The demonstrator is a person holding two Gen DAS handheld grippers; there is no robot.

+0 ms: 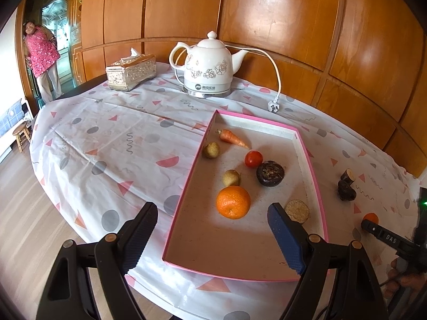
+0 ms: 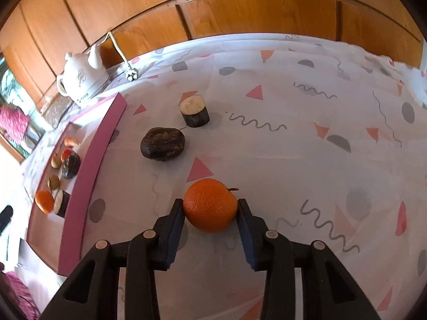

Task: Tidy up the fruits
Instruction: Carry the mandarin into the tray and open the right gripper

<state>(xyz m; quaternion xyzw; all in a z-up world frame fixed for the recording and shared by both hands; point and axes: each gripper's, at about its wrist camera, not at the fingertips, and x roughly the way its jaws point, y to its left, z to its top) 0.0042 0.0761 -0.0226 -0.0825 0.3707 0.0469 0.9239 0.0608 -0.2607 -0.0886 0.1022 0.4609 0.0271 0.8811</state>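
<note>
the worktop (image 1: 112, 144) wore a white cloth printed with pink triangles and grey dots, backed by wooden wall panels (image 1: 280, 21). a shallow pink-rimmed tray (image 1: 186, 186) lay on it, holding an orange (image 1: 233, 202), a dark round fruit (image 1: 270, 173), a tomato (image 1: 253, 159), a carrot (image 1: 232, 138), two small tan fruits (image 1: 231, 178) and a tan disc (image 1: 297, 211). behind the tray stood a white kettle (image 1: 206, 66) beside a silver tissue box (image 1: 131, 72). the left claw (image 1: 213, 237) hovered released over the tray's near end, its jaws wide apart and gripping nothing. the right claw (image 2: 210, 210) was clenched on a small tangerine (image 2: 210, 208), pads pressed to both its sides, on the cloth outside the tray. near it sat a dark wrinkled fruit (image 2: 162, 144) and a dark-skinned cut piece (image 2: 194, 111), just apart.
</note>
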